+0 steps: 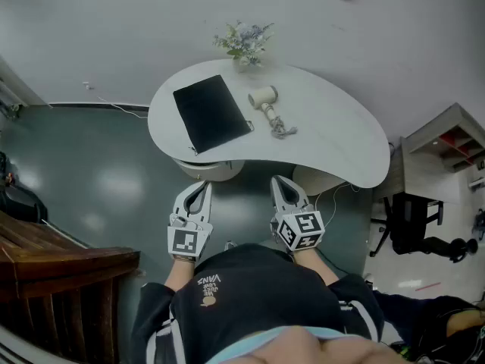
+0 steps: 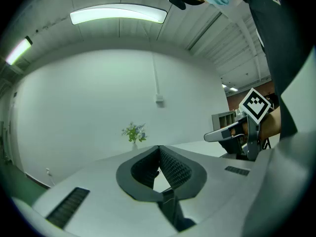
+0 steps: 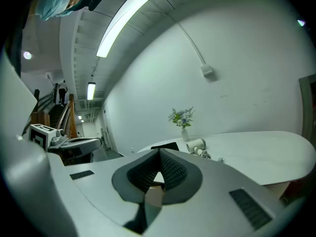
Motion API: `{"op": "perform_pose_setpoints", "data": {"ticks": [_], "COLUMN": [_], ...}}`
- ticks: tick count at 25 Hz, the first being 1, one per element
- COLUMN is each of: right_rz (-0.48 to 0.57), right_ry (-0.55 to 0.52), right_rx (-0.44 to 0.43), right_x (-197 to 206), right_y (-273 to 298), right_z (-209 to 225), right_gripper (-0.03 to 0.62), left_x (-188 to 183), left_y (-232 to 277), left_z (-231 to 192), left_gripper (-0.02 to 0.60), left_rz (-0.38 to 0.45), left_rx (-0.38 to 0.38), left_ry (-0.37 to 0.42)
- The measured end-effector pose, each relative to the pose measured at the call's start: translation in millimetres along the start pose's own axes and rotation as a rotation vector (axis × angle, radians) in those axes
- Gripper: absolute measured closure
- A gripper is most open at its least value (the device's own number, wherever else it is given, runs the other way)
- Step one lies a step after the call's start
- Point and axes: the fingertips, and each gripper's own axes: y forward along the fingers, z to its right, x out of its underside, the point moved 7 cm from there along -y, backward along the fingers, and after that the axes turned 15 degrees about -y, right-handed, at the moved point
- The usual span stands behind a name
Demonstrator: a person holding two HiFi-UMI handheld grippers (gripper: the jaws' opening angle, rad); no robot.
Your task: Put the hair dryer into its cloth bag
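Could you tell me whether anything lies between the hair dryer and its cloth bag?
Nothing visible does: the hair dryer lies beside the cloth bag, with only bare table between them.

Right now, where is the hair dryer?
In the head view the hair dryer lies on the white table, just right of the black cloth bag and near the flower vase.
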Motion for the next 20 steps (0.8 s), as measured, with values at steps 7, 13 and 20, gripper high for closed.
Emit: {"op": "perform_pose_setpoints", "data": {"ticks": [7, 13, 20], "right_rz": [0.001, -0.015, -0.067], "right_ry": [0.021, -0.015, -0.05], "right_rx": [-0.002, 0.002, -0.04], "right_x": [3, 3, 8], "right_y": [0, 9, 30], "right_z": [6, 24, 52], "right_gripper": [0.549, 0.548, 0.543], "left_x": [2, 7, 20], "left_y": [5, 18, 42], "left_z": [6, 9, 14], "left_gripper": [0.563, 0.561, 0.56], "left_rz": [0.0, -0.019, -0.056], "left_rx": [0.005, -0.039, -0.092], "left_ry": [-0.007, -0.022, -0.033]}}
